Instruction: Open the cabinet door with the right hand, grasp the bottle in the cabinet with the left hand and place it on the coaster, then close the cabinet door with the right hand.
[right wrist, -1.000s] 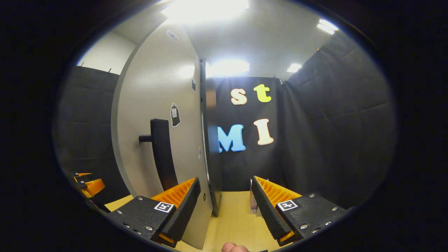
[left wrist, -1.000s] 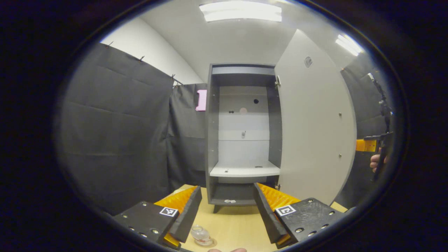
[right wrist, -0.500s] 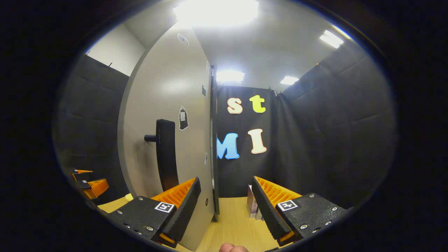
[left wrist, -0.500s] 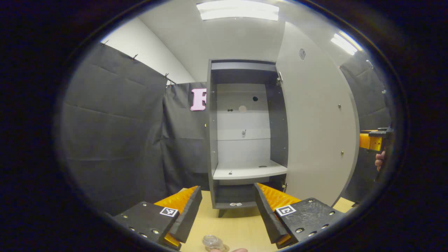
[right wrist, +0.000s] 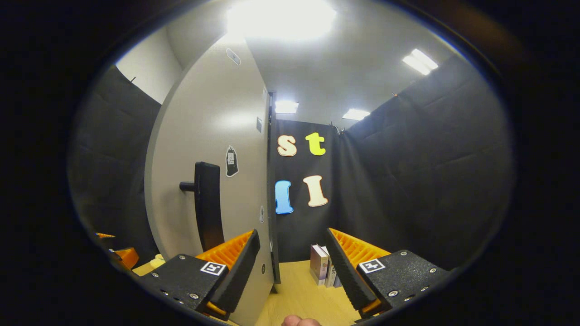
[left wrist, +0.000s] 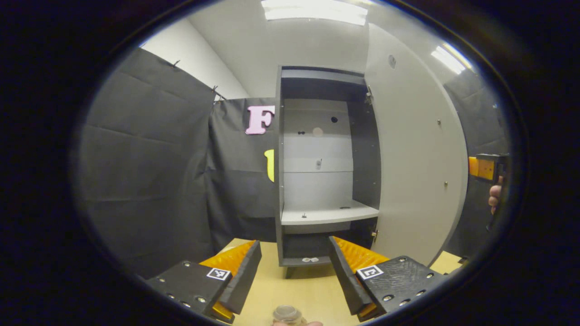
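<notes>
- Grey cabinet [left wrist: 324, 163] interior reads bare now: shelf [left wrist: 328, 213] carries only small specks, nothing bottle-shaped inside.
- Bottle [left wrist: 286, 314] sits on the desk [left wrist: 294, 290] at 6 o'clock in the left gripper view, seen top-down, just below the gap between the jaws. Over the last second it slid from 7 o'clock toward the bottom edge, so the left gripper [left wrist: 294, 271] has pulled up and back from it.
- Coaster can't be made out under the bottle from here; my read is that the placing step is done or nearly done.
- Left jaws apart, holding nothing.
- Cabinet door [left wrist: 417, 154] is wide open at 3 o'clock in the left gripper view. In the right gripper view it now fills more of the left side than a second ago, handle [right wrist: 206, 203] at 9 o'clock.
- Right gripper [right wrist: 290, 267]: jaws apart, empty, door edge running up between them, handle off to the left and apart from both fingers.
- What's left, as I judge it: swing the door shut with the right.
- Around: books [right wrist: 322, 270] standing on the desk at 5 o'clock in the right gripper view, beyond the door's hinge side; I'd guess clear of the closing arc.
- Watch item: bottle stands in front of the cabinet; whether the door sweep clears it I can't tell.
</notes>
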